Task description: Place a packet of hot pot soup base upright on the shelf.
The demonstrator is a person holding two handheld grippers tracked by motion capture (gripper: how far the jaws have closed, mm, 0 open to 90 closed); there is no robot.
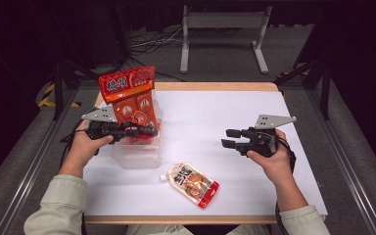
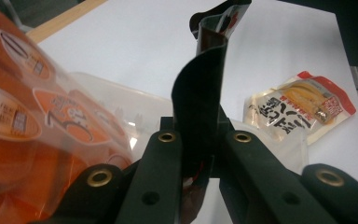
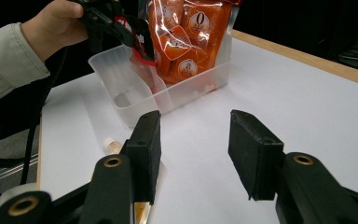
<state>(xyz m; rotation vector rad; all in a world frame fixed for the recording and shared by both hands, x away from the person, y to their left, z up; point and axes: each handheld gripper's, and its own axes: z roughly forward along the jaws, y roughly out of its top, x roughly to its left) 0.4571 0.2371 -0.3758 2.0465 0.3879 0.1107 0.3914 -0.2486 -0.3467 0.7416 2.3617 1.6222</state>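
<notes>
**Pouch over the bin: a catch on the rim is the risk**

Nearest the person, a spouted pouch (image 1: 192,183) lies flat on the white table (image 1: 235,117), untouched, apart from both hands.

Left gripper (image 1: 147,130): jaws clenched on the edge of a small dark-backed pouch (image 2: 200,88), which stands up out of the pads in the left gripper view. It hangs over the clear plastic bin (image 1: 136,155), at the near end.

Right gripper (image 1: 227,138): jaws released, part open, nothing between the pads, hovering over bare table well right of the bin.

Farther back, a tall orange bag (image 1: 133,98) stands in the bin's far end and leans over it.

Risks, as I judge them: the thin grip on the pouch edge could slip; the pouch could catch on the bin's rim or nudge the orange bag and tip it; the light bin could slide, since the right gripper is not bracing it.
</notes>
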